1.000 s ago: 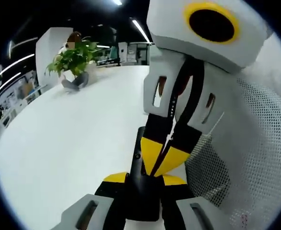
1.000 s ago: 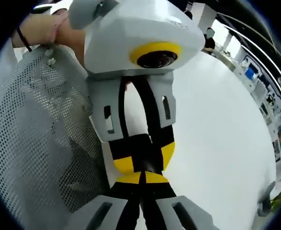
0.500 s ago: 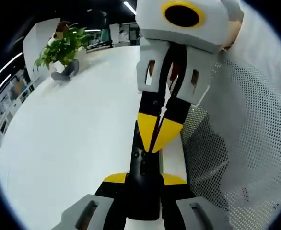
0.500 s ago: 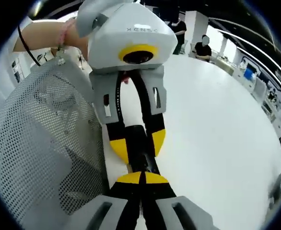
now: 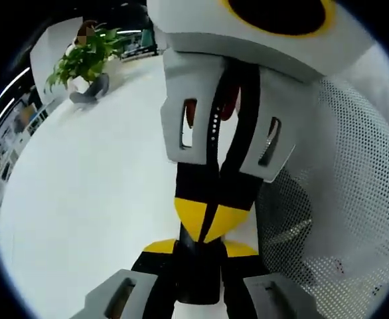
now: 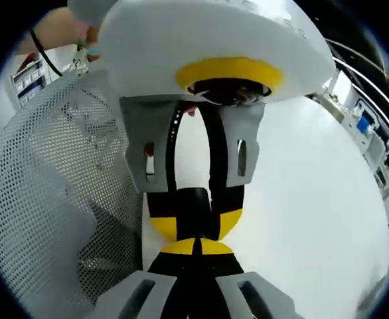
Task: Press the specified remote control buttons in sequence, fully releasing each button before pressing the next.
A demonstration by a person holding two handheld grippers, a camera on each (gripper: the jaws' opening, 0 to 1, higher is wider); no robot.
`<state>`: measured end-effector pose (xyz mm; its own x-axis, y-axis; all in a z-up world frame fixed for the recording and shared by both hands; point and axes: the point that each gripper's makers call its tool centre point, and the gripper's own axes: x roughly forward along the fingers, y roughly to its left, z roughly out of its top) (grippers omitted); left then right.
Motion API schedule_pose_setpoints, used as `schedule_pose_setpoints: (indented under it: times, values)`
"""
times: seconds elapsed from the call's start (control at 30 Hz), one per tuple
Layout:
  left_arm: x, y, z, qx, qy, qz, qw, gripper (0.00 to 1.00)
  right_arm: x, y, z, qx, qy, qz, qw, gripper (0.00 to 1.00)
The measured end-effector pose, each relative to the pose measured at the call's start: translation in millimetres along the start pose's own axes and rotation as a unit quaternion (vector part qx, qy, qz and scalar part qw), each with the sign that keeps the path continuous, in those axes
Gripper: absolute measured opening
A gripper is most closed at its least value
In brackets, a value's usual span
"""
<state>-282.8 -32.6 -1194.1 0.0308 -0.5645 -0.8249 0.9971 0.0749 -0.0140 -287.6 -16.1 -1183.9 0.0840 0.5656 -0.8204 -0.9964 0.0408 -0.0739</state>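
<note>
1. In the left gripper view the left gripper (image 5: pixel 196 247) rises from the bottom, its yellow-tipped jaws one on each side of a black remote (image 5: pixel 198 274) and pressed against its sides, so it holds the remote.
2. The remote runs away from the camera along the jaws; its far end is hidden by the right gripper (image 5: pixel 209 222).
3. That right gripper comes in from the top of the view, large and close, with its two yellow tips together and resting on the remote's top face, just beyond the left jaws.
4. In the right gripper view the right gripper (image 6: pixel 196 246) shows its jaws closed tip to tip with nothing between them, the tips down on the remote (image 6: pixel 196 214).
5. Facing it, the left gripper (image 6: pixel 196 224) holds the remote between its yellow tips.
6. Which button sits under the tips cannot be told.
7. The remote is over a white table (image 5: pixel 81 199), near the person's side of it.
8. A white mesh garment (image 5: pixel 344 199) covers the right of the left gripper view and the left of the right gripper view.
9. A potted plant (image 5: pixel 83 63) stands at the far left of the table.
10. A hand (image 6: pixel 62 30) with a dark wristband shows at the upper left of the right gripper view.
</note>
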Motion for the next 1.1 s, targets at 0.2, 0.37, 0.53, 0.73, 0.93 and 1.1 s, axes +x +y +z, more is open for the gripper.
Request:
schedule_pose_setpoints:
  times: [0.2, 0.37, 0.53, 0.73, 0.93, 1.1]
  values:
    - [0, 0.1, -0.6, 0.003, 0.001, -0.001, 1.0000, 0.24, -2, 0, 0.4, 0.022, -0.036, 0.009, 0.9991, 0.00]
    - [0, 0.3, -1.1, 0.000, 0.001, 0.000, 1.0000, 0.24, -4, -1, -1.0, 0.029, -0.049, 0.021, 0.9982, 0.00]
    - [0, 0.2, -1.3, -0.005, -0.001, 0.003, 1.0000, 0.24, -11, -6, -8.9, 0.054, -0.054, 0.006, 0.9971, 0.08]
    - [0, 0.2, -1.4, -0.011, -0.006, 0.007, 0.9999, 0.24, -14, -8, -21.6, 0.073, -0.051, -0.003, 0.9960, 0.30]
    - [0, 0.0, -1.2, -0.012, -0.009, 0.007, 0.9999, 0.24, -13, -14, -32.3, 0.092, -0.043, -0.005, 0.9948, 0.34]
    - [0, 0.4, -1.3, -0.017, -0.019, 0.010, 0.9996, 0.24, -11, -10, -36.2, 0.082, -0.038, -0.002, 0.9959, 0.29]
